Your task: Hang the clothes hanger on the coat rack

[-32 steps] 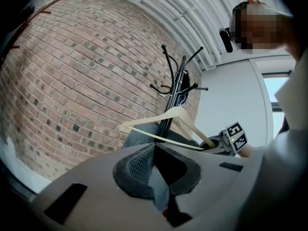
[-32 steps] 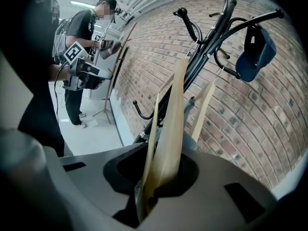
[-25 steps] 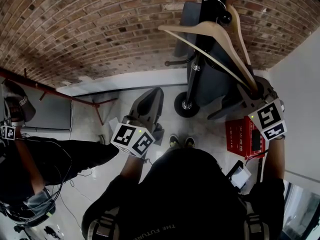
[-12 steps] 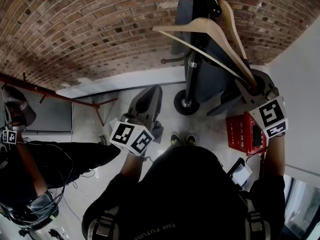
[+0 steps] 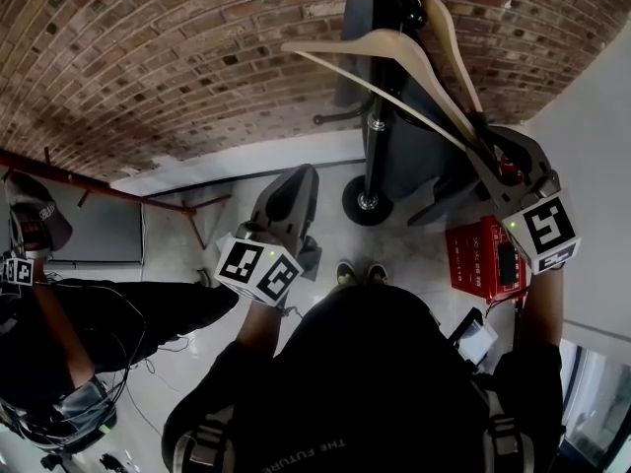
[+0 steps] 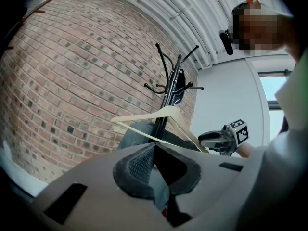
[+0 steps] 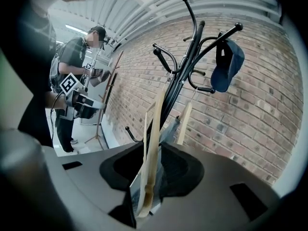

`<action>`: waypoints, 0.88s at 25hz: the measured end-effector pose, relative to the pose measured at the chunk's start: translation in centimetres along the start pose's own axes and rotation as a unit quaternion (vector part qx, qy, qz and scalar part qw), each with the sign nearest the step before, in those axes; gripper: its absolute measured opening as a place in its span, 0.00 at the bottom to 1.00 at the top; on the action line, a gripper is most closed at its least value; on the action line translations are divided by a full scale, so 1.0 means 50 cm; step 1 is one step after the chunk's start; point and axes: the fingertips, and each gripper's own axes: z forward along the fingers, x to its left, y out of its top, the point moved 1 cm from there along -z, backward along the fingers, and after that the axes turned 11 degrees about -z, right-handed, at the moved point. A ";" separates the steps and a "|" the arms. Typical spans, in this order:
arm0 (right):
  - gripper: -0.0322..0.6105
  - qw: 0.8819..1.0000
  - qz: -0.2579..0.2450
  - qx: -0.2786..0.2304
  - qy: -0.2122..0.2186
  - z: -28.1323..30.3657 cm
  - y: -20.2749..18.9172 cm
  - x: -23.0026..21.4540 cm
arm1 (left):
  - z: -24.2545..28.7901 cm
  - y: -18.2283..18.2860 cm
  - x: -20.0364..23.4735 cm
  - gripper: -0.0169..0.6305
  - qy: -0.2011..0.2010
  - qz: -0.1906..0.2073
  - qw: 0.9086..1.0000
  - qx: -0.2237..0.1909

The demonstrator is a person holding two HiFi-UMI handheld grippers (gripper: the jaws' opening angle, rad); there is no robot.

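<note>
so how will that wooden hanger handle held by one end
Probably stiff: the wooden hanger shows no sag though the right gripper holds only one end. Likely light for its size, being thin bars around open space. Gripped off-centre, it may twist in the fingers if it bumps the coat rack.

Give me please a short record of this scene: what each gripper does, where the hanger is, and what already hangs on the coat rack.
right gripper: shut on one end of the wooden hanger
left gripper: shut, nothing between its jaws, apart from the rack
hanger position: held up beside the pole of the black coat rack; whether its hook sits on a peg cannot be told
on the rack: blue cap on an upper hook
behind: brick wall
</note>
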 end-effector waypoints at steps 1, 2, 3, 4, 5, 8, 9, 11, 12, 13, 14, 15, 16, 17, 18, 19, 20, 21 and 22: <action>0.24 1.000 0.001 -0.004 -0.003 -0.003 0.005 0.000 | 0.000 0.000 -0.001 0.05 0.000 -0.001 1.000 0.001; 0.24 1.000 0.002 -0.009 -0.007 -0.006 0.010 0.000 | 0.000 -0.001 -0.001 0.05 0.000 -0.001 1.000 0.001; 0.24 1.000 0.002 -0.014 -0.010 -0.009 0.016 0.002 | 0.000 -0.001 -0.001 0.05 0.000 -0.001 1.000 0.002; 0.24 1.000 0.001 -0.019 -0.013 -0.011 0.021 0.004 | 0.000 -0.002 -0.002 0.05 0.000 -0.001 1.000 0.002; 0.23 1.000 0.001 -0.024 -0.017 -0.013 0.027 0.006 | 0.000 -0.003 -0.002 0.05 0.000 -0.001 1.000 0.003; 0.23 0.998 0.012 -0.044 -0.034 -0.024 0.043 0.007 | 0.002 -0.004 -0.004 0.05 -0.001 -0.003 1.000 0.005; 0.23 0.998 0.019 -0.051 -0.042 -0.029 0.047 0.005 | 0.002 -0.005 -0.004 0.05 -0.001 -0.004 1.000 0.006; 0.23 0.996 0.030 -0.061 -0.060 -0.041 0.049 0.003 | 0.001 -0.005 -0.003 0.05 0.000 -0.006 1.000 0.007; 0.23 0.995 0.035 -0.065 -0.067 -0.046 0.049 0.003 | 0.001 -0.005 -0.002 0.05 0.001 -0.007 1.000 0.008; 0.23 0.994 0.040 -0.069 -0.072 -0.050 0.048 0.002 | 0.000 -0.003 -0.001 0.05 0.001 -0.007 1.000 0.009; 0.23 0.993 0.045 -0.076 -0.076 -0.053 0.048 0.002 | 0.000 -0.002 -0.001 0.05 0.001 -0.007 1.000 0.009; 0.23 0.992 0.049 -0.084 -0.079 -0.057 0.047 0.001 | 0.001 -0.001 -0.001 0.05 0.000 -0.006 1.000 0.008; 0.23 0.991 0.054 -0.091 -0.083 -0.060 0.045 0.001 | 0.002 -0.001 -0.002 0.05 0.000 -0.005 1.000 0.008; 0.23 0.990 0.061 -0.096 -0.087 -0.063 0.042 0.002 | 0.002 -0.002 -0.002 0.05 -0.001 -0.004 1.000 0.008; 0.20 0.988 0.069 -0.100 -0.093 -0.066 0.039 0.003 | 0.002 -0.005 -0.003 0.05 -0.002 -0.004 1.000 0.008; 0.14 0.986 0.080 -0.107 -0.100 -0.069 0.037 0.004 | 0.002 -0.008 -0.003 0.05 -0.002 -0.005 1.000 0.008; 0.09 0.983 0.096 -0.116 -0.106 -0.073 0.036 0.005 | 0.002 -0.010 -0.003 0.05 -0.002 -0.005 1.000 0.008; 0.08 0.980 0.112 -0.126 -0.109 -0.075 0.037 0.007 | 0.002 -0.011 -0.003 0.05 -0.002 -0.006 1.000 0.009; 0.08 0.977 0.124 -0.134 -0.110 -0.076 0.038 0.009 | 0.003 -0.013 -0.003 0.05 -0.002 -0.006 1.000 0.009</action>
